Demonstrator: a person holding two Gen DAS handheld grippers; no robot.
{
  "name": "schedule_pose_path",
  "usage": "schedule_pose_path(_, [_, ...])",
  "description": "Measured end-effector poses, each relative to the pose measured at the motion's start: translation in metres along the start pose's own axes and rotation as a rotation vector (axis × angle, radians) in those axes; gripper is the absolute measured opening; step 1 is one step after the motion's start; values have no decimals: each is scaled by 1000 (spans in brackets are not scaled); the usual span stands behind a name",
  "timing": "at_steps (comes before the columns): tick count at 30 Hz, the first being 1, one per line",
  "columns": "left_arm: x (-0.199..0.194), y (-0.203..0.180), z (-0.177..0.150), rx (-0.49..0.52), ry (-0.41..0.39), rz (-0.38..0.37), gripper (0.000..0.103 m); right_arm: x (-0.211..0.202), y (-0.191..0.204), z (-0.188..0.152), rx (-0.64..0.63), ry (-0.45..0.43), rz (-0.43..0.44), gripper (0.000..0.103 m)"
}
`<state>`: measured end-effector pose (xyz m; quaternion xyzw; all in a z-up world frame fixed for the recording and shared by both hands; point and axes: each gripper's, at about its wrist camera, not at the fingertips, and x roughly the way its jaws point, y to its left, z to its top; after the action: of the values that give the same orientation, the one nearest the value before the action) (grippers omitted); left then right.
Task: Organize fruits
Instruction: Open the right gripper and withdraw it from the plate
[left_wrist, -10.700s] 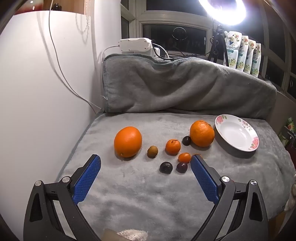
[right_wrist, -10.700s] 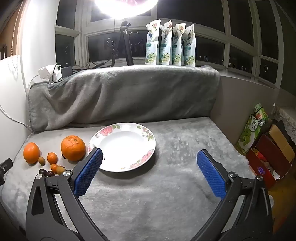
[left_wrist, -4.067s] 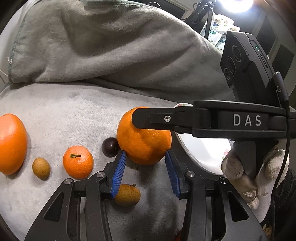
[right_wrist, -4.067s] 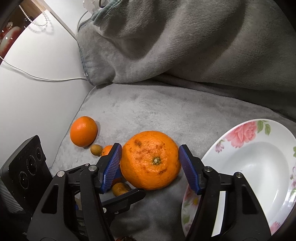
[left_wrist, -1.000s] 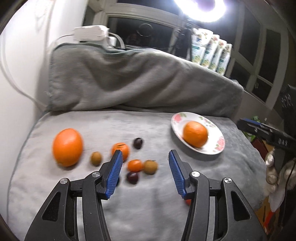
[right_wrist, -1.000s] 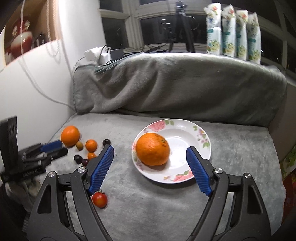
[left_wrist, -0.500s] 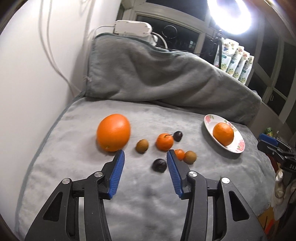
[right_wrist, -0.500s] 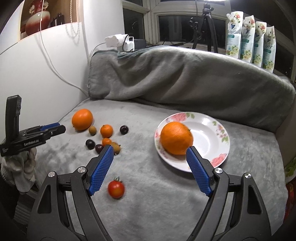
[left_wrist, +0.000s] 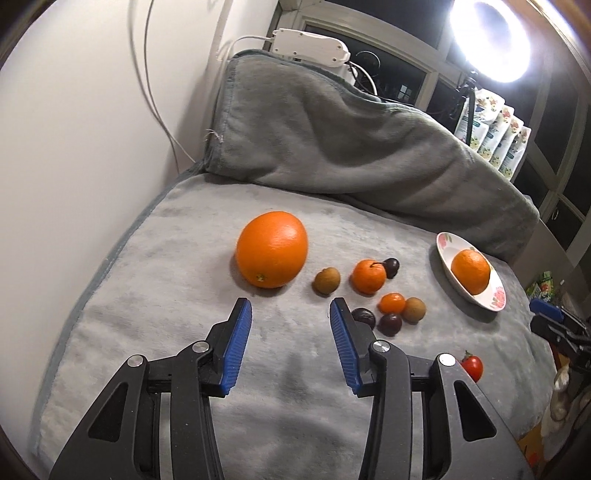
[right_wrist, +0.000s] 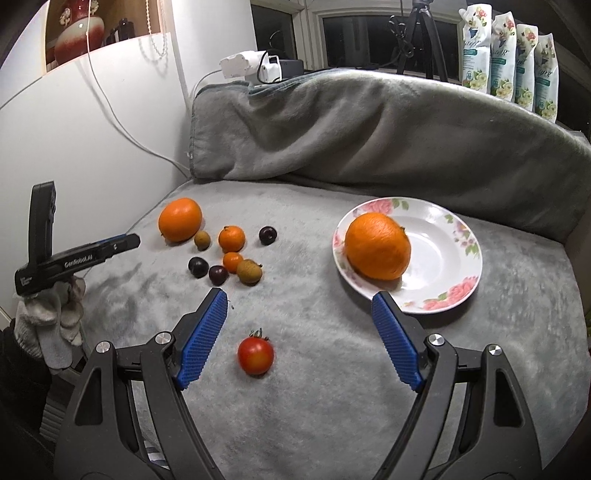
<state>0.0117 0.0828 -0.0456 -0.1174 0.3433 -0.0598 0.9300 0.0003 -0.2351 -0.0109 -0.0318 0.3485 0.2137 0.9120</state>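
- The left gripper (left_wrist: 291, 306) is seen pointed downward at a slant over the grey blanket (left_wrist: 184, 302), its jaws parted with nothing between them; they have just been closing.
- Just beyond the tips of the left jaws, the large orange (left_wrist: 272, 249) is seen lying on the blanket, clear of both blue pads.
- In the right wrist view the left gripper is seen from the side at the left edge, held in a gloved hand (right_wrist: 50, 314) and aimed towards the large orange.
- The right gripper (right_wrist: 299, 306) is likewise tilted downward, its jaws released and standing wide, nothing being grasped.
- A cherry tomato (right_wrist: 255, 355) is seen on the blanket between the right jaws, nearer the left pad and touched by neither.
- The flowered plate (right_wrist: 454, 254) is found beyond the right-hand pad, with a rough-skinned orange (right_wrist: 377, 245) lying in it towards its left side.
- The small fruits are gathered between the large orange and the plate: a mandarin (right_wrist: 231, 238), a smaller mandarin (right_wrist: 233, 261), two brown longan-like fruits (right_wrist: 249, 271), and three dark plum-like fruits (right_wrist: 198, 266).
- One dark fruit (right_wrist: 267, 235) lies apart from the others, just right of the mandarin.
- A folded grey cushion (right_wrist: 369, 129) is seen propped behind the blanket.
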Motion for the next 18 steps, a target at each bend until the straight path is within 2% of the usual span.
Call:
schedule_pose_path(12, [8, 14, 6, -26, -3, 10, 43, 9, 10, -5, -6, 31, 25, 83])
schedule_pose_path(18, [13, 23, 6, -46, 1, 10, 43, 16, 18, 3, -43, 44, 28, 83])
